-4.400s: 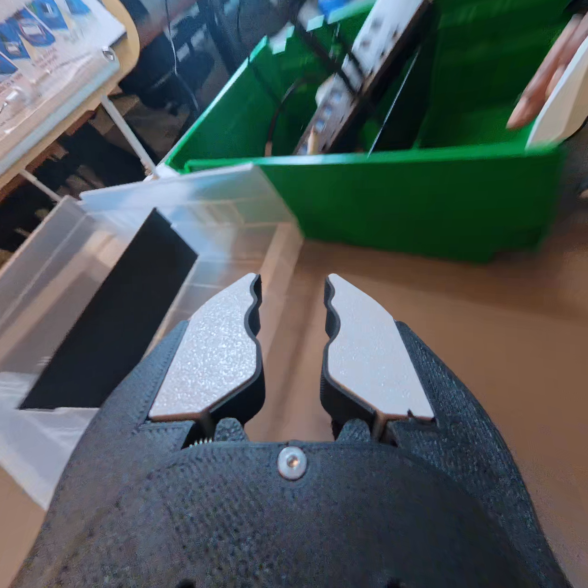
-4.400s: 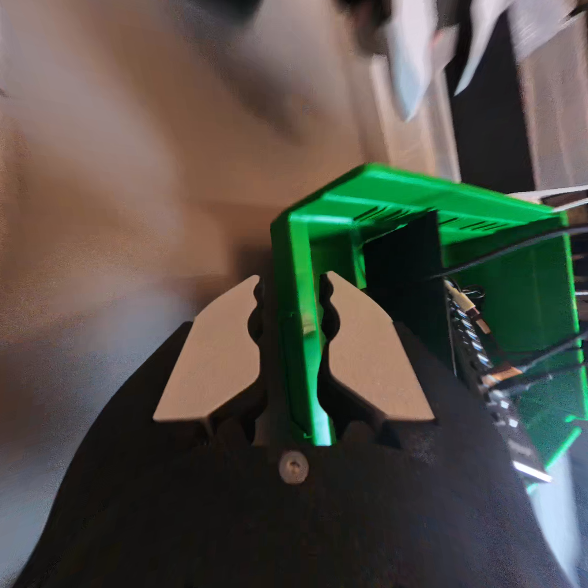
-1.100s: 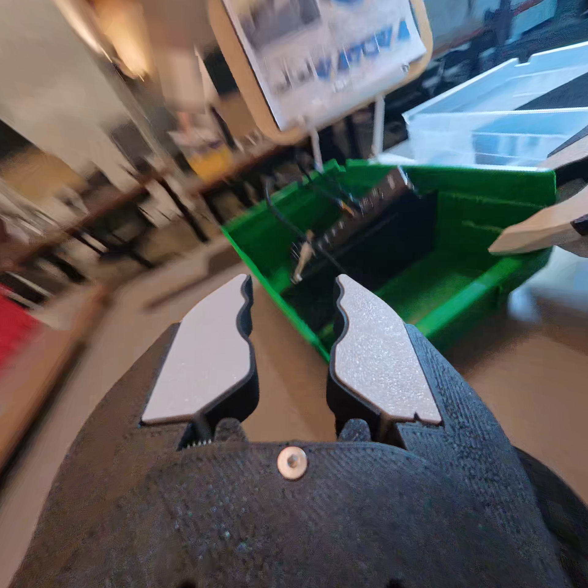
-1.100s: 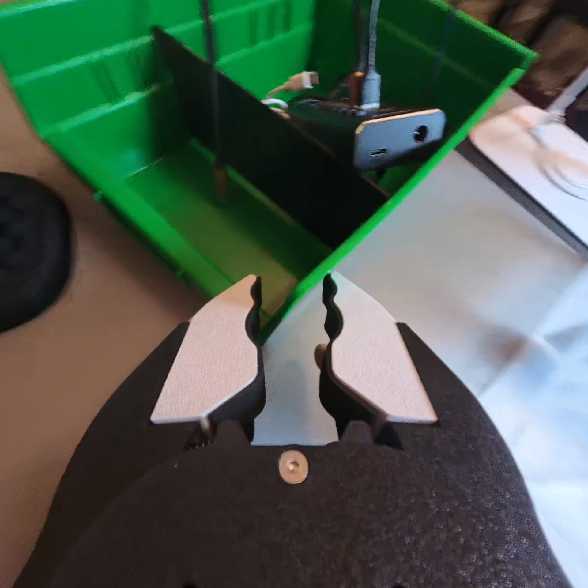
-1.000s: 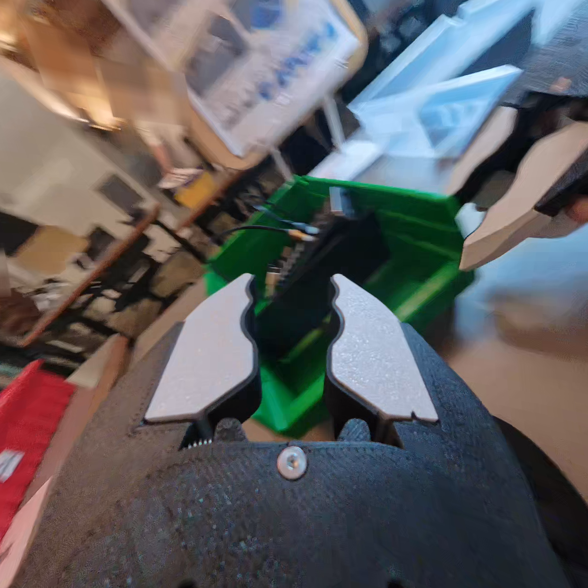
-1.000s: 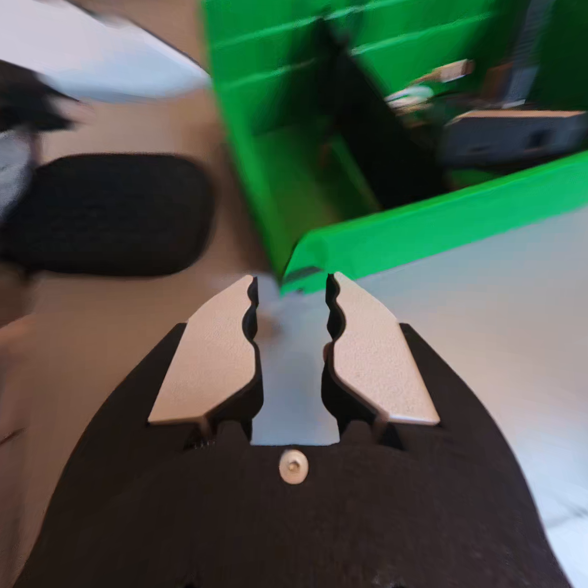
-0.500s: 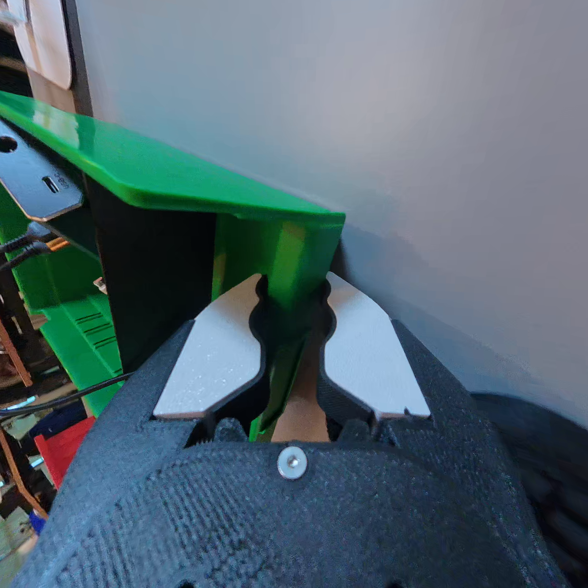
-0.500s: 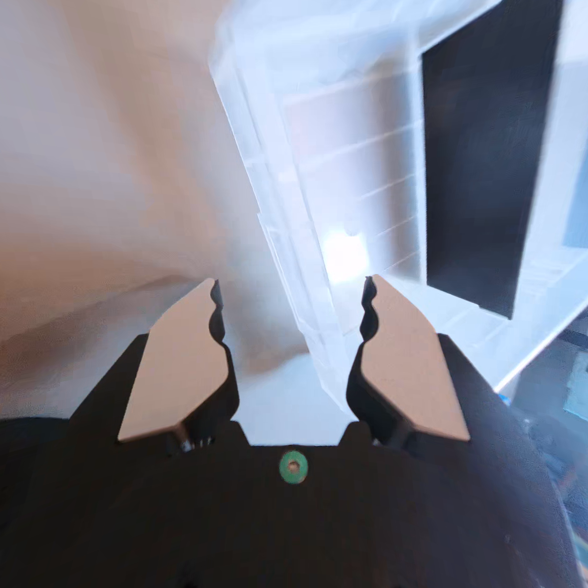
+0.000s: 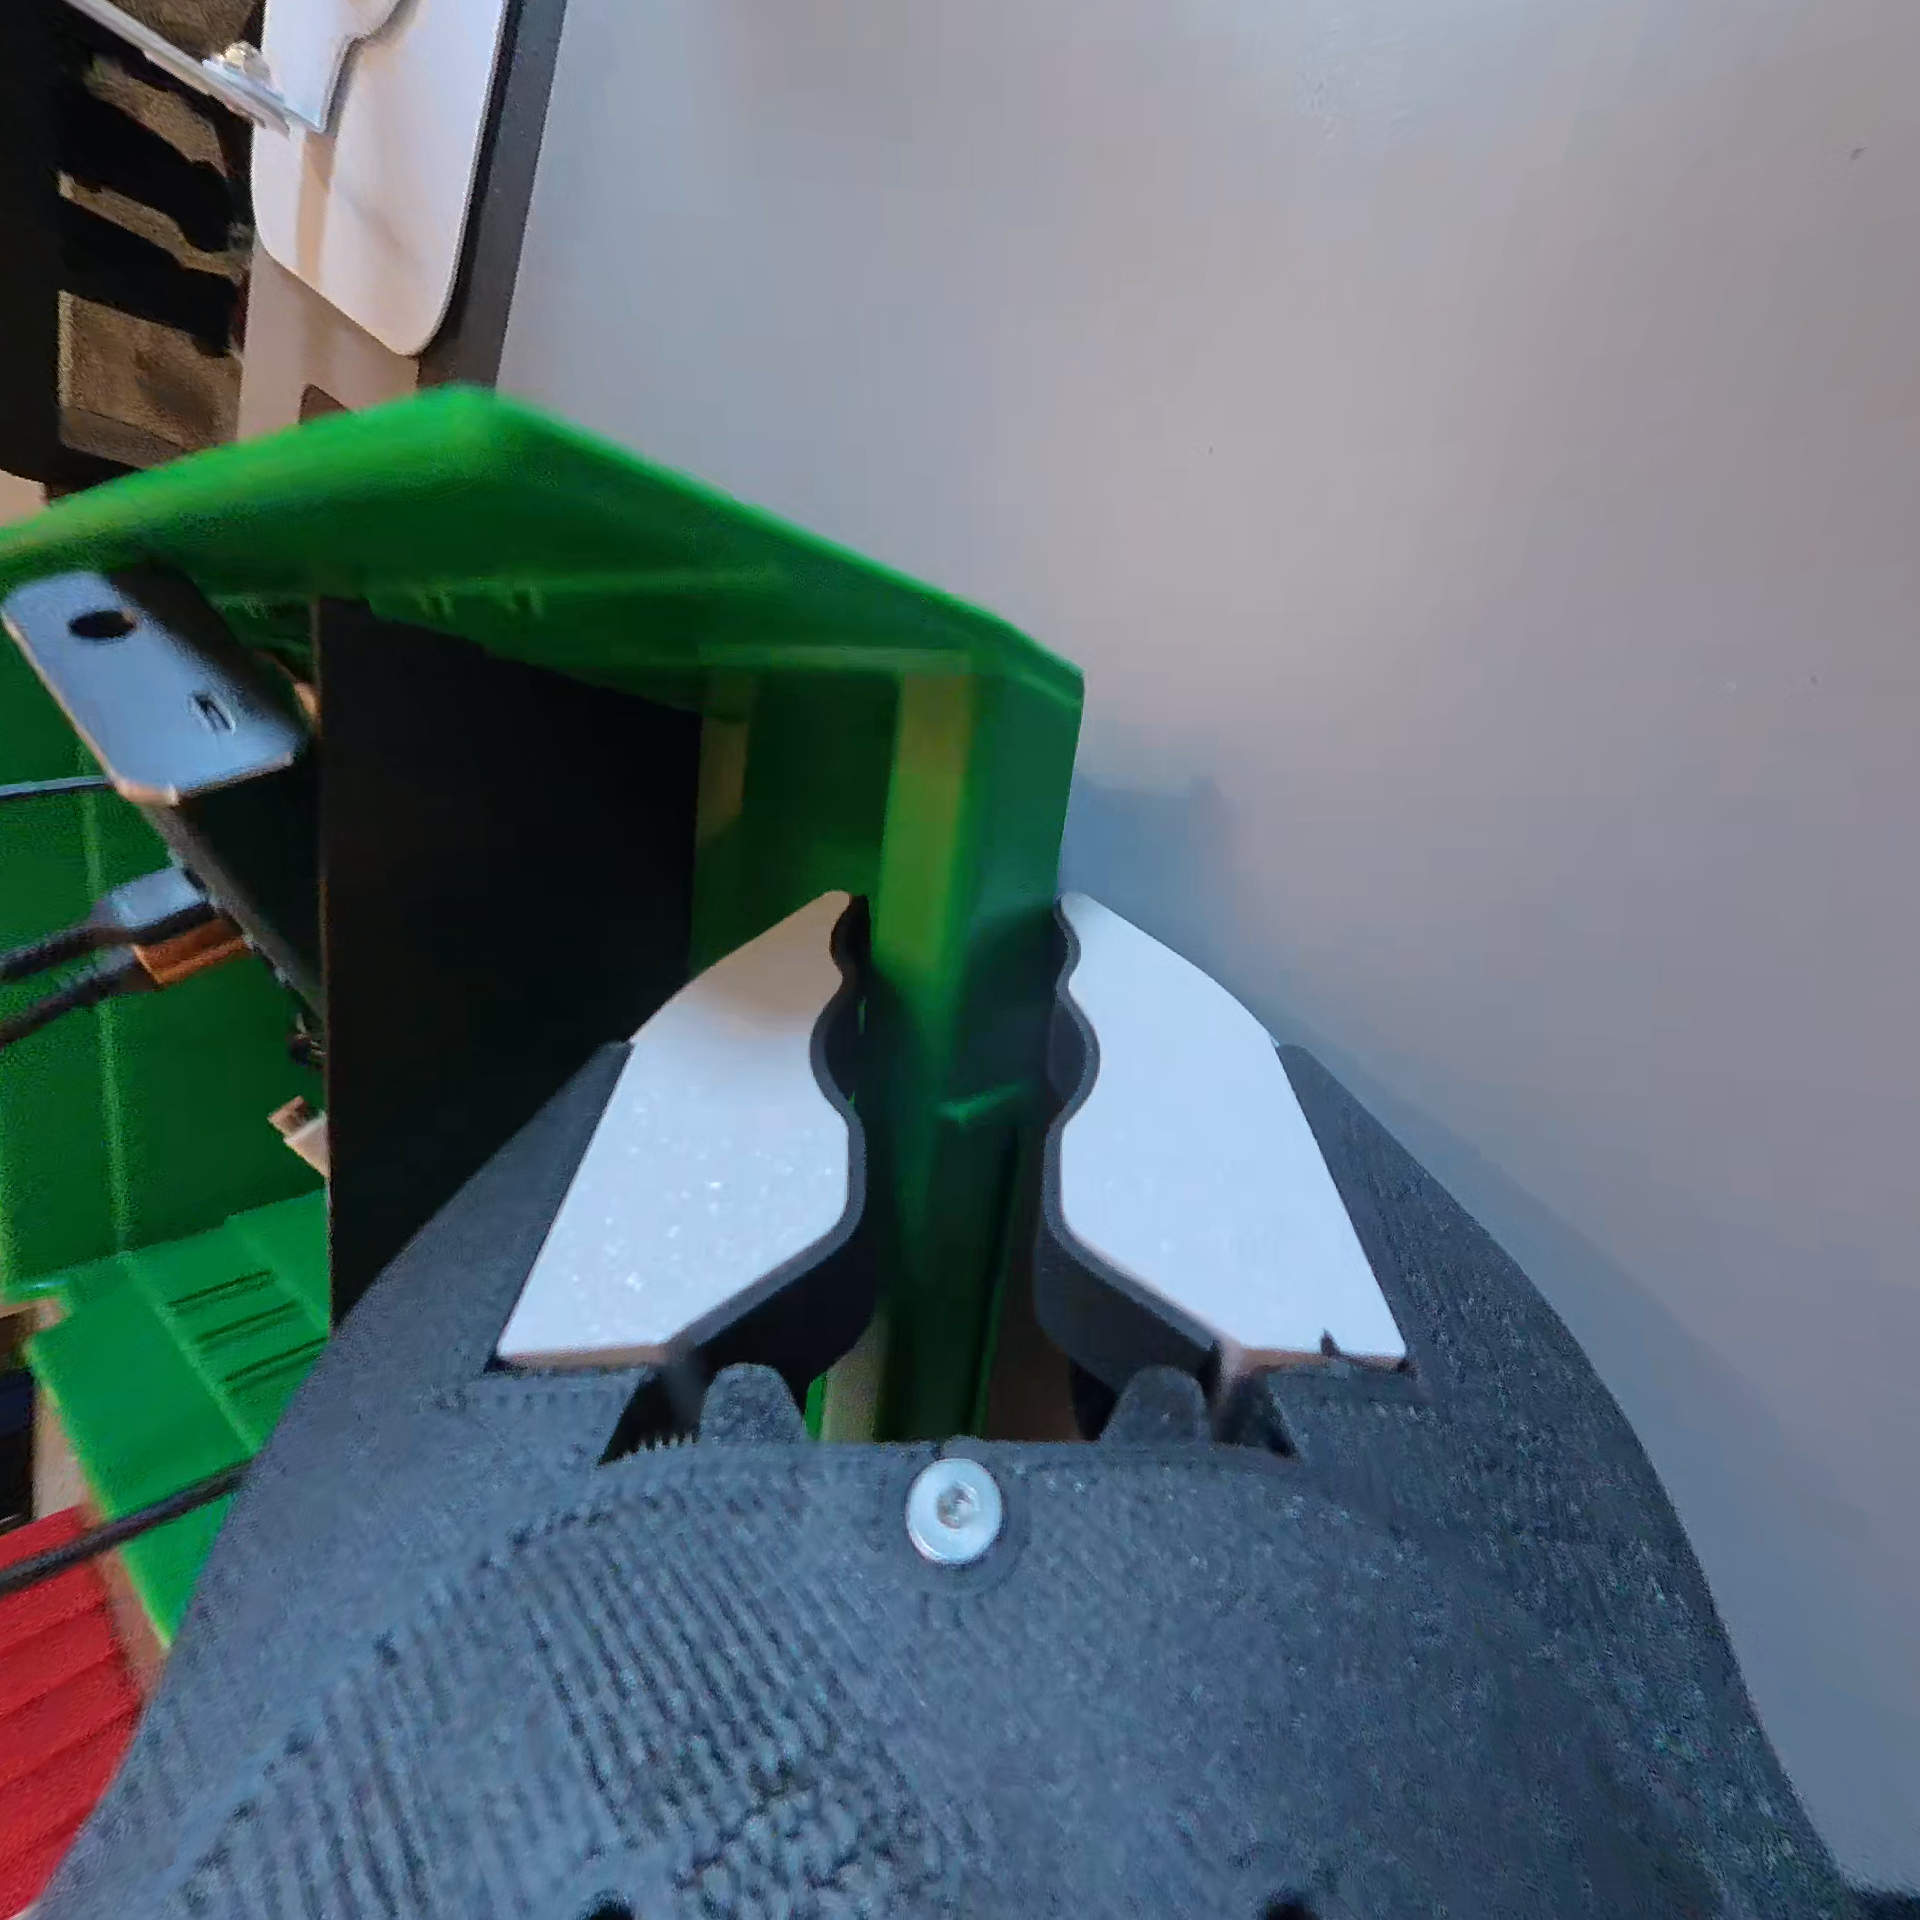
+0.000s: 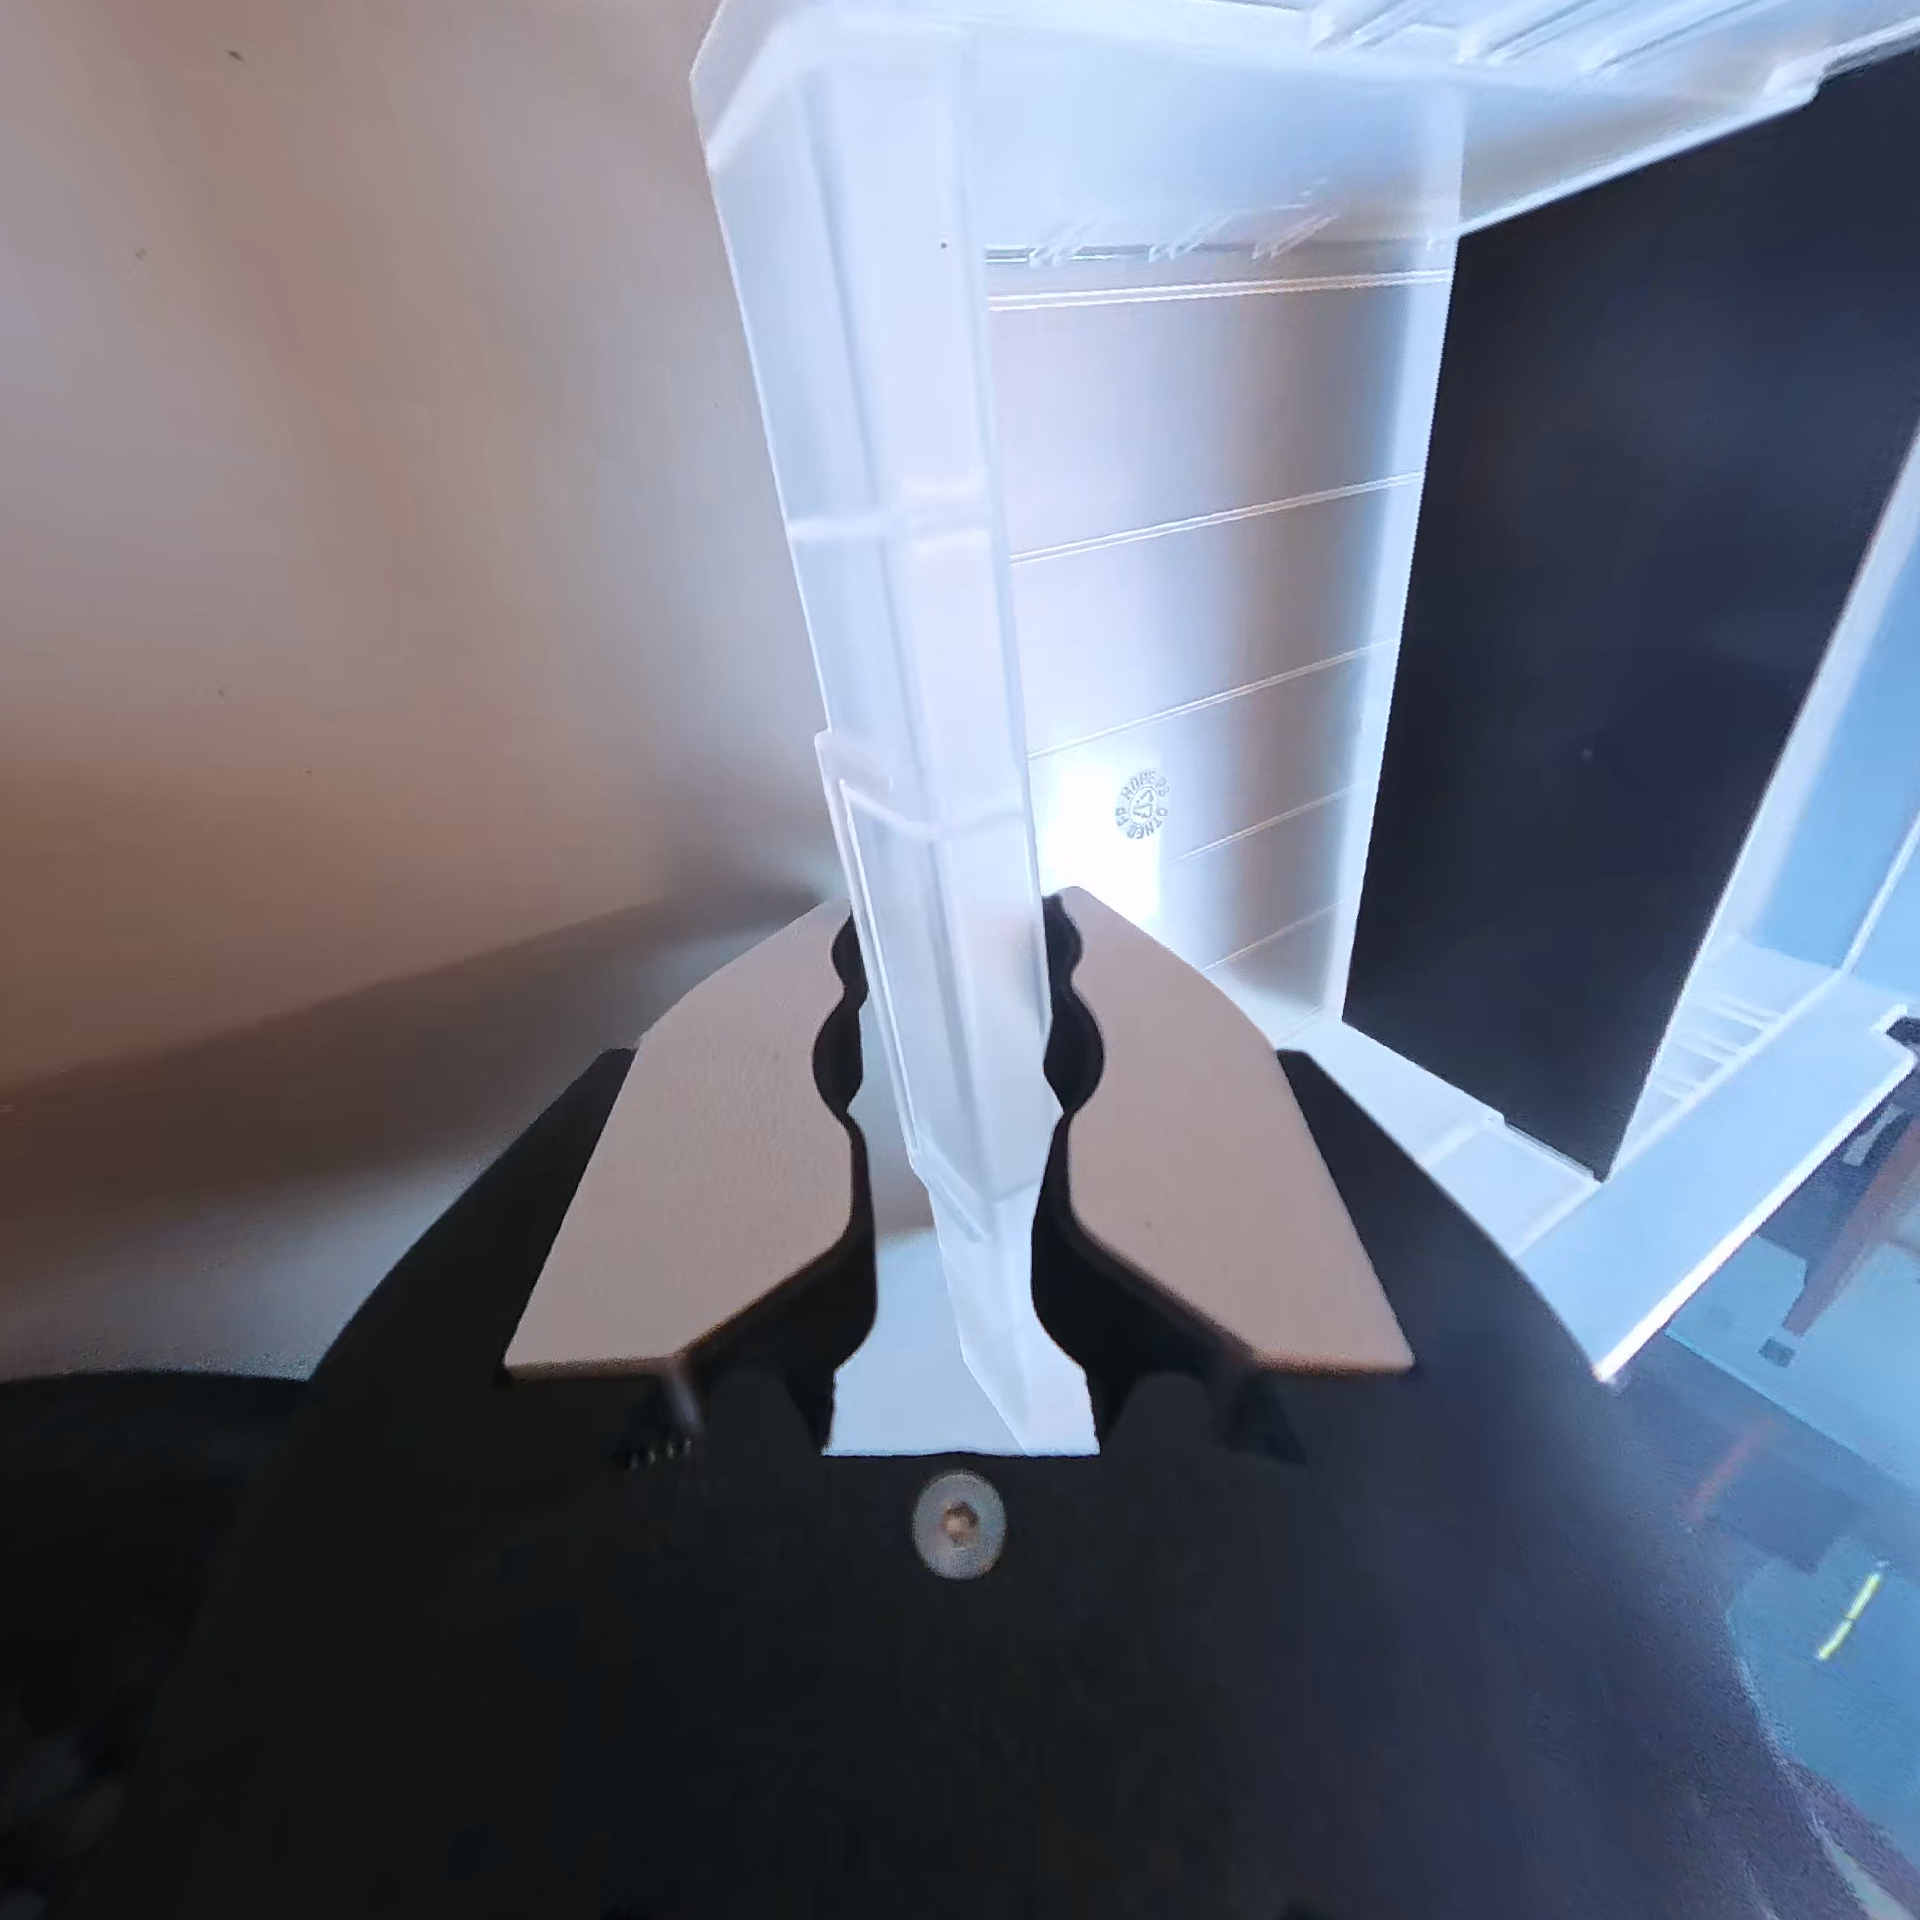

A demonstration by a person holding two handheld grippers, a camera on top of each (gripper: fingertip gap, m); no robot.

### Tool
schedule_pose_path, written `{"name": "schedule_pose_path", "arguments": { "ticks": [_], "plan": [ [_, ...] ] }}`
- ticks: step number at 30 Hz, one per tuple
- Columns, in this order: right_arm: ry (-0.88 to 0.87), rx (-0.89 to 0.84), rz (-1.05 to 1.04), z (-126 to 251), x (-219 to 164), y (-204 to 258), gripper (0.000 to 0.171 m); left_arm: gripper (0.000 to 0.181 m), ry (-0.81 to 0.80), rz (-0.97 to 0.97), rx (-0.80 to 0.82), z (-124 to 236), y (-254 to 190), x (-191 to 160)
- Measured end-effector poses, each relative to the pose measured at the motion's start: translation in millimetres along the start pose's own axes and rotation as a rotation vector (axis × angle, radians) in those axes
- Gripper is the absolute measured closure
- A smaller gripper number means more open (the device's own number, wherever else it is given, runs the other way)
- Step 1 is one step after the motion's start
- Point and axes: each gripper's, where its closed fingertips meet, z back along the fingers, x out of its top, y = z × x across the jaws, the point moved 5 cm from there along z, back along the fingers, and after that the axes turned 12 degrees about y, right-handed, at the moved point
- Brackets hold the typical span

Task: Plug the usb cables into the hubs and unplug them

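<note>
Beside the green bin (image 9: 644, 582), the left gripper (image 9: 956, 925) clamps its corner wall, hub (image 9: 156, 707) and seemingly plugged cables (image 9: 73, 956) inside; right gripper (image 10: 951, 925) pinches the clear bin (image 10: 894, 540), plugging apparently unfinished.

Two bins, each with a wall between a gripper's fingers

The green plastic bin's (image 9: 582, 540) corner wall stood between the left gripper's (image 9: 956, 914) fingers, a grey hub (image 9: 156, 691) inside to its left. The translucent white plastic bin's (image 10: 894, 623) wall stood between the right gripper's (image 10: 956, 914) fingers, its black divider panel (image 10: 1642, 675) to the right.
</note>
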Motion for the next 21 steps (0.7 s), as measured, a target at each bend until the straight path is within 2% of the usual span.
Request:
{"name": "schedule_pose_path", "arguments": {
  "ticks": [3, 10, 14, 21],
  "plan": [
    [0.002, -0.003, -0.04, -1.2, 5.0, -3.8, 0.14, 0.138, -0.015, 0.076, -0.034, 4.4, 6.4, -16.0],
    [-0.04, -0.023, -0.16, -14.6, 29.3, -25.5, 0.14, 0.143, 0.021, 0.14, -0.045, 3.0, 6.5, -19.1],
    [-0.077, -0.062, -0.209, -22.8, 25.6, -37.0, 0.14, 0.147, 0.028, 0.152, -0.03, 0.5, 7.5, -17.4],
    [-0.131, -0.184, -0.056, -24.2, 12.5, -35.3, 0.141, 0.145, -0.014, 0.182, 0.026, -3.2, 15.7, -27.0]
  ]
}}
